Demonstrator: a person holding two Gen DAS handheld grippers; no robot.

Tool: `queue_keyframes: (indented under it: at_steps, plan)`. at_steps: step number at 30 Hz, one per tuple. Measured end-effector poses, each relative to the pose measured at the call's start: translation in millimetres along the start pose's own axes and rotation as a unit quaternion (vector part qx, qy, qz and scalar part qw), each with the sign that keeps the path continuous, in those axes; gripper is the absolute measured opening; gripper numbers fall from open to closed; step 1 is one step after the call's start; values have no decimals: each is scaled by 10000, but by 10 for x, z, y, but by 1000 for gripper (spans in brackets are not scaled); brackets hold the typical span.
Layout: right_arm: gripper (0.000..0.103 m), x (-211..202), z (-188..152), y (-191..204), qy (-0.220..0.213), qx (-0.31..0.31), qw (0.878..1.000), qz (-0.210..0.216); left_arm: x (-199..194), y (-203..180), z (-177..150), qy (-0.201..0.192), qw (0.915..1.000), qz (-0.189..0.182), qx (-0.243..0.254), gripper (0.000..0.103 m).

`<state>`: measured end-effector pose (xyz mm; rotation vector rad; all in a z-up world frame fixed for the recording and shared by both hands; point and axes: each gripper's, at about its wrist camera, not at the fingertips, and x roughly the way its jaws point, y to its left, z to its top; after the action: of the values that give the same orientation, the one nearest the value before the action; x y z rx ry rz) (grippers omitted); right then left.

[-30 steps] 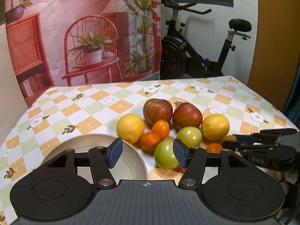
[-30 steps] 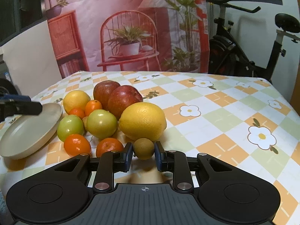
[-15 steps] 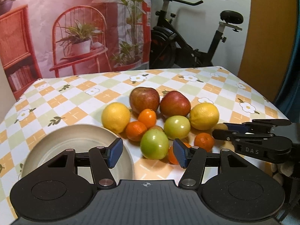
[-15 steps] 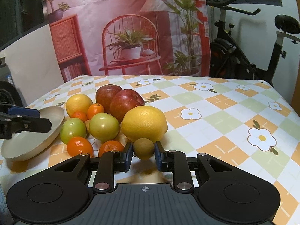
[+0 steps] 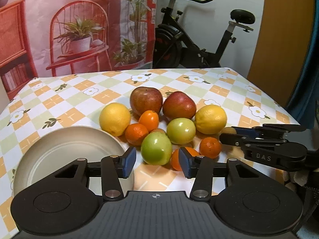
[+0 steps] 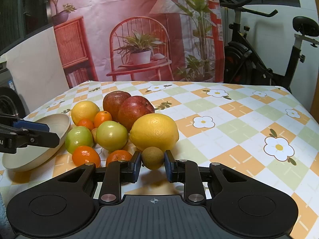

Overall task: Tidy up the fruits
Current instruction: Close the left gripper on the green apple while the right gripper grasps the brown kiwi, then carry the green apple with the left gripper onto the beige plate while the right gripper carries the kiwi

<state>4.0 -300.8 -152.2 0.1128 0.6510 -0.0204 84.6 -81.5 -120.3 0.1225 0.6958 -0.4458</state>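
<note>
The bowl (image 5: 65, 149) sits at the left, next to the fruit pile. The left gripper (image 5: 157, 160) is wide open near a green apple (image 5: 156, 148). The right gripper (image 6: 153, 164) squeezes a small kiwi (image 6: 152, 158) just in front of the big lemon (image 6: 154, 132).

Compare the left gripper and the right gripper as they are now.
The left gripper is open and holds nothing; the right gripper is shut on the small brown fruit. The left points at a green fruit; the right sits before a large lemon. Both have blue pads.

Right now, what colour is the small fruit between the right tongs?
Brownish-green small fruit, clearest in right wrist view.
</note>
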Motion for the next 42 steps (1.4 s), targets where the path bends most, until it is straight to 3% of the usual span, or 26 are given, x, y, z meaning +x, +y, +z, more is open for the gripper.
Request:
queue_keyframes:
  at_steps: [3,9,14,21,42]
  plan:
    - [23,-4,4,2,1,-11,10000,1,50,-4,45,-10,10000,62,69,47]
    - [23,-3,9,10,10,-4,10000,8,233,138,135,141,9996,73,-249,47]
    - [23,-2,10,7,7,-1,10000,10,321,188,173,148,9984,-229,-504,47]
    - [23,-11,14,10,10,1,10000,23,459,139,137,385,9982,-276,-379,47]
    - [23,8,15,16,21,10,10000,35,523,254,95,441,9960,-378,-679,47]
